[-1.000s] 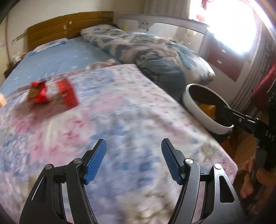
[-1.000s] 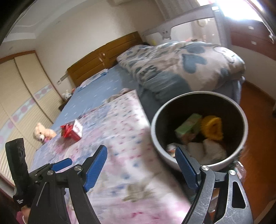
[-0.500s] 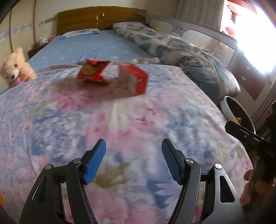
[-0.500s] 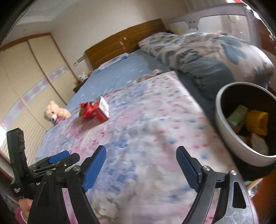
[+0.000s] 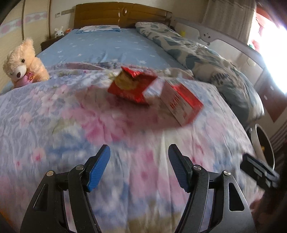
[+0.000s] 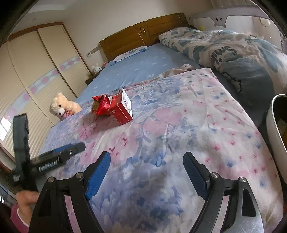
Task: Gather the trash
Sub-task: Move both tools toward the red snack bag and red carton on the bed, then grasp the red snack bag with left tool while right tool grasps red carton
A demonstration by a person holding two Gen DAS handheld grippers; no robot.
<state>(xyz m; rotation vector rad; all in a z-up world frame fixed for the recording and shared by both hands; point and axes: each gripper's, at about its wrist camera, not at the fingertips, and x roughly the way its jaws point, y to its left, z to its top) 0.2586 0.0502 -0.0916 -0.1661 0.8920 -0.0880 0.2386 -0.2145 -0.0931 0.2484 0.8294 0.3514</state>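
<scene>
Two hand-held grippers hover over a floral quilt (image 6: 179, 125) spread across a bed, with two pieces of trash lying ahead of them. In the left wrist view, the left gripper (image 5: 139, 167) fills the bottom of the frame, its blue-padded fingers (image 5: 97, 168) spread wide apart and holding nothing. Just above centre, a crumpled red snack wrapper (image 5: 131, 87) lies on the quilt, touching a red-and-white carton (image 5: 181, 104) to its right; both are blurred. A cream teddy bear (image 5: 21, 61) sits at the left edge of the frame, against the fold of the quilt, and a wooden headboard (image 5: 122, 14) runs across the top. At the right edge, a white-rimmed trash bin (image 5: 255, 141) stands beside the bed, only partly visible, with the tip of the other tool in front of it.

In the right wrist view, the right gripper (image 6: 146, 171) sits at the bottom of the frame, fingers likewise parted wide and empty. The wrapper (image 6: 100, 105) and carton (image 6: 122, 109) rest together left of centre, well apart from the fingertips. The bin's rim (image 6: 274, 129) curves in at the right edge. The left gripper's black body (image 6: 53, 159) enters from the lower left, held by a hand (image 6: 26, 197) in a pink cuff. A rolled blue-patterned duvet (image 6: 224, 46) lies along the upper right.
</scene>
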